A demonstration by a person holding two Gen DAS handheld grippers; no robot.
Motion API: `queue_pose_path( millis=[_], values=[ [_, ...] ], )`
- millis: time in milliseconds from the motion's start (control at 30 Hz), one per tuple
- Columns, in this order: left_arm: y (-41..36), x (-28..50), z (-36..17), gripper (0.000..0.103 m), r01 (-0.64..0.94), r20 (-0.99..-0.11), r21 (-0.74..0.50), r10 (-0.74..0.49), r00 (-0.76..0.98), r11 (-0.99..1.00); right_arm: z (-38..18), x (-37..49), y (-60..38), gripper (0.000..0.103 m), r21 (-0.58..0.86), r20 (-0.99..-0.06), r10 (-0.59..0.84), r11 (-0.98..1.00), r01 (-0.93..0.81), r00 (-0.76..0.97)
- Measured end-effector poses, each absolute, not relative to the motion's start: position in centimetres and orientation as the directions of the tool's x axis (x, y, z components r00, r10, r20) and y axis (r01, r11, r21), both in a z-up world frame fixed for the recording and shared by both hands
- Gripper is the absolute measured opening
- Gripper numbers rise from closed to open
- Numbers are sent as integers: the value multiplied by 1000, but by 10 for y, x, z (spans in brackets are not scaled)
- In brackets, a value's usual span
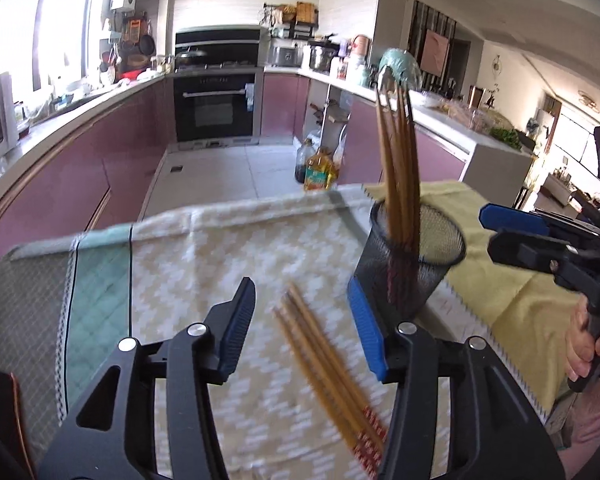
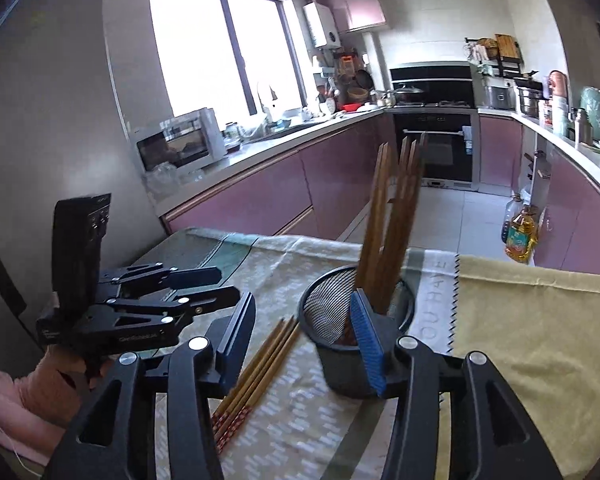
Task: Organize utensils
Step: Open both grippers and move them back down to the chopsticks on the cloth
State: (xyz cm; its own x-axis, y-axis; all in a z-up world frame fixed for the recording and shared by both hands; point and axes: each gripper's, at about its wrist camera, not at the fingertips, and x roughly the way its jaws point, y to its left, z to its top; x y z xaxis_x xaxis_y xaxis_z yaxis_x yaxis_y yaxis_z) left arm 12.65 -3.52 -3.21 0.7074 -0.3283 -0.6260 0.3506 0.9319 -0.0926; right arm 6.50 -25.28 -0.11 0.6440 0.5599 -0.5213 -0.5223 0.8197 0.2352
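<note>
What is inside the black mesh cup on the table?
The black mesh cup holds several wooden chopsticks standing upright, leaning slightly. Their lower ends show only dimly through the mesh; the cup's bottom is hidden, so anything smaller there cannot be seen.

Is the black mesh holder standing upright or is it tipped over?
Upright. The mesh holder stands on its base on the cloth, its open rim facing up, with chopsticks standing inside it.

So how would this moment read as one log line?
left tool: open | right tool: open | loose chopsticks: on cloth | mesh holder: holds chopsticks
</note>
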Motion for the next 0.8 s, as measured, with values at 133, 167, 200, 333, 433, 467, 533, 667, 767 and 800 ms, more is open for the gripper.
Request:
queue_pose_path(
  millis=[133, 167, 200, 333, 433, 467, 533, 667, 767, 800],
  values=[
    [-28, 116, -58, 52, 323, -669, -76, -289, 685, 943, -35, 64, -227, 47, 248, -608, 553, 814, -525, 570],
    [-26, 113, -65, 52, 318, -680, -72, -279, 678, 945, -44, 67, -223, 47, 270, -629, 556, 811, -519, 543],
    [-25, 111, -70, 52, 313, -688, -68, -272, 673, 947, -53, 68, -219, 47, 281, -645, 555, 811, -512, 525],
    [-21, 108, -88, 53, 288, -726, -82, -255, 639, 954, -77, 71, -205, 47, 273, -700, 519, 829, -488, 490],
    [-18, 104, -98, 53, 275, -743, -81, -242, 624, 958, -87, 73, -200, 46, 263, -726, 497, 840, -475, 476],
    [-18, 103, -99, 53, 275, -747, -85, -244, 619, 958, -87, 72, -200, 46, 262, -727, 495, 841, -473, 476],
    [-18, 101, -102, 53, 276, -750, -90, -247, 614, 957, -84, 70, -199, 45, 246, -723, 484, 848, -470, 494],
    [-19, 100, -104, 53, 278, -754, -94, -250, 607, 956, -88, 68, -193, 45, 229, -739, 465, 854, -466, 488],
    [-22, 99, -104, 54, 282, -755, -93, -253, 605, 955, -88, 68, -191, 45, 216, -744, 454, 857, -467, 490],
    [-22, 100, -103, 54, 284, -755, -93, -253, 604, 954, -89, 68, -188, 45, 210, -747, 449, 859, -467, 490]
  ],
)
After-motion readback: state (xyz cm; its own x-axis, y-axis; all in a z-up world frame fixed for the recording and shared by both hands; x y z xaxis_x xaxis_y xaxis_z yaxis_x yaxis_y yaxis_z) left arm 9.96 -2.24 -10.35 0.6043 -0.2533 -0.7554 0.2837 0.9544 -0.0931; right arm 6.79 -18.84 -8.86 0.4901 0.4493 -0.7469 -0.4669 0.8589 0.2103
